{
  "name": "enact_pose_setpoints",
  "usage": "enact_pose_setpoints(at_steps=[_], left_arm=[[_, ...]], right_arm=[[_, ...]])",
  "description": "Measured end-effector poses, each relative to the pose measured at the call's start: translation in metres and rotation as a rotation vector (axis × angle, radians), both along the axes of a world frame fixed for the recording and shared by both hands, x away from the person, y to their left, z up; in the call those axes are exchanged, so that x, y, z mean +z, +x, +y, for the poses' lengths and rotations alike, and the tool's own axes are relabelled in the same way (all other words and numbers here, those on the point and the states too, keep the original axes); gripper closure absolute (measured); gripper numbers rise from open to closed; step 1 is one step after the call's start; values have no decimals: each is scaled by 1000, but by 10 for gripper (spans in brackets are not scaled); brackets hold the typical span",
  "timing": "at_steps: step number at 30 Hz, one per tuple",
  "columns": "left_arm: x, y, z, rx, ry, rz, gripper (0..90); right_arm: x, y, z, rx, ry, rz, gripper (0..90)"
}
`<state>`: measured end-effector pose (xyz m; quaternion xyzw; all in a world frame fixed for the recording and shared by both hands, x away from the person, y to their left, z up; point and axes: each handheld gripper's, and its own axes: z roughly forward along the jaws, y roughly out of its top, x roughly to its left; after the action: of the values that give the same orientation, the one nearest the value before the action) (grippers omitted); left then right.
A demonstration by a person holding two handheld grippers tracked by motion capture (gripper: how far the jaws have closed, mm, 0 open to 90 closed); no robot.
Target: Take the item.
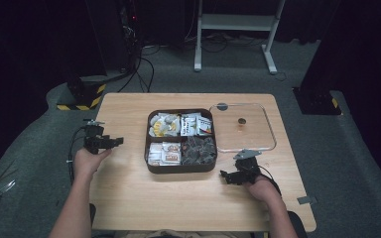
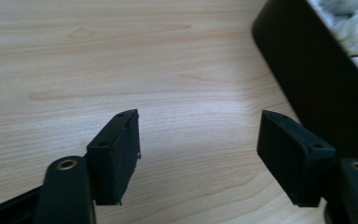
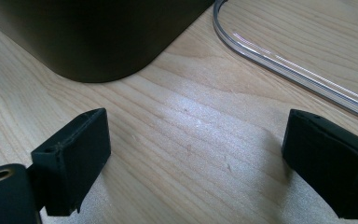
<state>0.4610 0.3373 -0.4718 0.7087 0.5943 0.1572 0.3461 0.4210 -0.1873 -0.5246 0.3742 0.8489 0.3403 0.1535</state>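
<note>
Resting pose: both forearms are laid on the bench [image 1: 129,198], either side of the dark divided tray [image 1: 180,169].
Left hand-held gripper [image 1: 116,142]: held left of the tray, jaws spread apart, nothing between.
Right hand-held gripper [image 1: 226,175]: held by the tray's near right corner, jaws apart, unloaded.
Clear lid [image 1: 269,130]: laid flat right of the tray.
Tray contents: packets in four compartments.

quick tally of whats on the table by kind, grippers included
Snack box, dark, four compartments: 1
Clear lid with a dark knob: 1
Grippers, left gripper and right gripper, both open: 2
Total: 4
</note>
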Motion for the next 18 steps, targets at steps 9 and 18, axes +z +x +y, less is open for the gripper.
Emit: enact_pose_setpoints(at_steps=[9, 18], left_arm=[[12, -4, -12, -76, 2, -38, 360], [23, -5, -32, -155, 24, -80, 410]], right_arm=[[0, 0, 0, 0, 0, 0, 78], [0, 0, 0, 0, -1, 0, 78]])
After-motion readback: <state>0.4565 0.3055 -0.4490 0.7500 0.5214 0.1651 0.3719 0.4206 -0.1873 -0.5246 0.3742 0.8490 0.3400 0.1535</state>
